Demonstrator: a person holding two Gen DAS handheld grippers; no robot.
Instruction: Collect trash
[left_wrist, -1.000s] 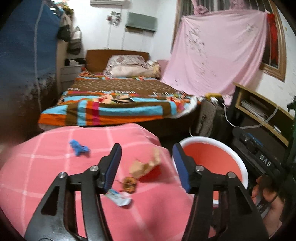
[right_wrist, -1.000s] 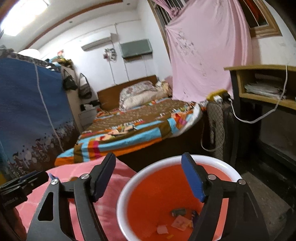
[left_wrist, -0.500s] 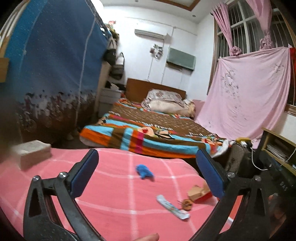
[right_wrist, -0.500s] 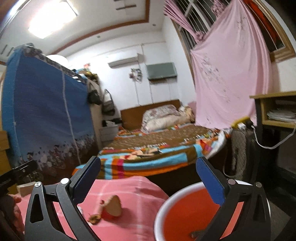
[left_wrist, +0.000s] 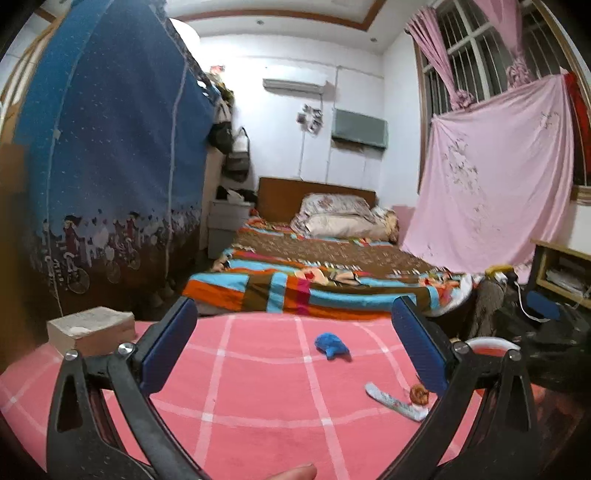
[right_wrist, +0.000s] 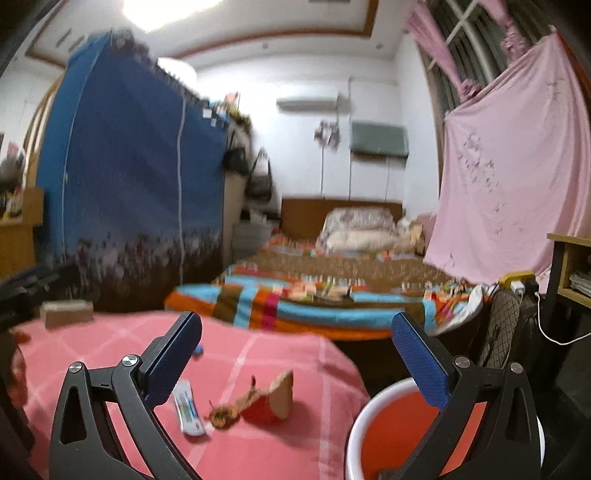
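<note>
Both my hand-held grippers, left (left_wrist: 291, 354) and right (right_wrist: 295, 365), jaws wide apart, empty. Trash on pink-clothed desk (left_wrist: 258, 424): blue scrap (left_wrist: 331, 346) mid-desk, wrapper (right_wrist: 188, 408) and torn carton (right_wrist: 275, 400) near right edge beside bucket (right_wrist: 356, 424). Risk: careless sweep knocks carton off edge, missing bucket; flat wrapper slips from pads.

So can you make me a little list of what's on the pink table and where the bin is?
table: pink checked cloth
trash on it: blue scrap, flat wrapper, brown crumpled bit, red and tan carton
also on it: book at the far left corner
bin: red bucket with white rim, off the table's right edge
left gripper: open, empty
right gripper: open, empty
</note>
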